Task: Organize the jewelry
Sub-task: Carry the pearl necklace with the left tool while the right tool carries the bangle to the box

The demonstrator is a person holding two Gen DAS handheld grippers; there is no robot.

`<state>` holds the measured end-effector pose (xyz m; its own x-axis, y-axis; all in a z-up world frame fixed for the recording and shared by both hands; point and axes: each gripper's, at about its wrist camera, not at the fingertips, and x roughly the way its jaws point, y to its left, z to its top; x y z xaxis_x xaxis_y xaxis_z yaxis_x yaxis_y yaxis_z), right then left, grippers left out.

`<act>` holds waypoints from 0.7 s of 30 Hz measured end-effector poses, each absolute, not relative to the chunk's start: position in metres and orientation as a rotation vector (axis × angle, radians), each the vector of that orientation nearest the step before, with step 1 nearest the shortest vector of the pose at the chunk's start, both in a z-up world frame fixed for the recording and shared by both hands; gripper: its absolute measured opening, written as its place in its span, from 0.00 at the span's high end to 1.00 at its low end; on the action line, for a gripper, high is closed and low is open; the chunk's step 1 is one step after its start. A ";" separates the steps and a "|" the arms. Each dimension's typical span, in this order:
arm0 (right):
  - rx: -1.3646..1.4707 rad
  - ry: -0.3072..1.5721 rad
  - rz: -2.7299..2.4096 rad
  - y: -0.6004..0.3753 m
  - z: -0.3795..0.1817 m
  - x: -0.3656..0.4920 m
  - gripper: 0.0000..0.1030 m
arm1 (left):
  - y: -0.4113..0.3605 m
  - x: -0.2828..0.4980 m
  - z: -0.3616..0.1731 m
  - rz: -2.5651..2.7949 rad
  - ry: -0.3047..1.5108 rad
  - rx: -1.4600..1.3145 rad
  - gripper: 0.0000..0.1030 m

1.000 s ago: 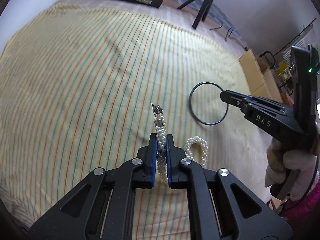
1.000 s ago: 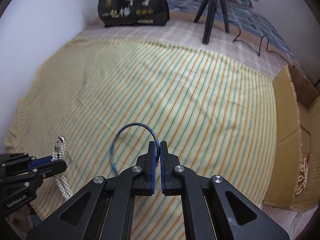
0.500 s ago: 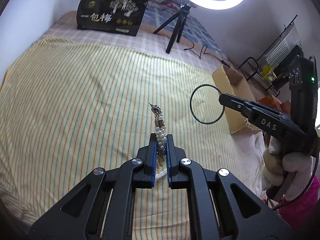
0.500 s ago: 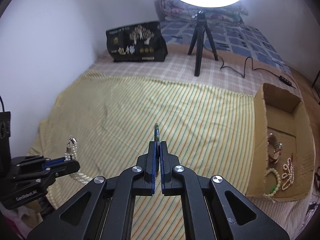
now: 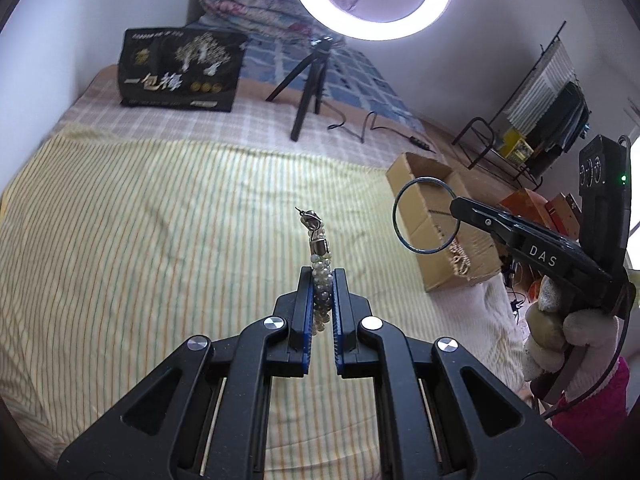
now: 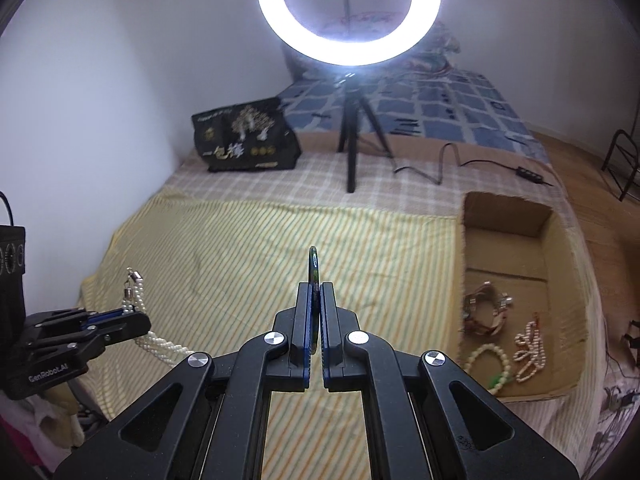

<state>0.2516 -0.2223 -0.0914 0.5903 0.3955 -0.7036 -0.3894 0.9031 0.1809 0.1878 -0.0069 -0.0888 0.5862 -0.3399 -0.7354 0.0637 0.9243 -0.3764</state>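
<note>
Left hand-held gripper (image 5: 323, 276) — jaws closed down on a multi-strand pearl necklace (image 5: 320, 264), blue pads pinching the beads. Clasp end stands up past the fingertips; in the right wrist view the rest of the strands sag below the jaws toward the striped sheet (image 6: 248, 248).

Right hand-held gripper (image 6: 315, 292) — jaws nearly together, gripping a thin dark bangle (image 6: 313, 268) seen edge-on between the pads. From the left wrist view the bangle shows as a full ring held by its rim at the fingertips, in the air, off to the right of the left hand-held gripper. A gloved hand (image 5: 568, 340) grips the right handle.

Both pieces are lifted clear of the bed.

Cardboard box (image 6: 504, 216) sits ahead and to the right of the right hand-held gripper, at the edge of the striped sheet, top open. Inside: a light bead bracelet (image 6: 490, 364), a small pearl piece (image 6: 530, 350), and a metal-fitted item (image 6: 486, 308), kind unclear.

Farther ahead of both: ring light (image 6: 348, 12) on a black tripod (image 6: 352, 140), lit. Black printed bag (image 6: 244, 140) to its left, by the wall.
</note>
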 end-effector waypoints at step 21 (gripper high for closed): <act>0.115 0.749 0.246 -0.354 -0.073 0.270 0.98 | -0.102 0.243 -0.041 -0.415 0.838 -0.238 0.94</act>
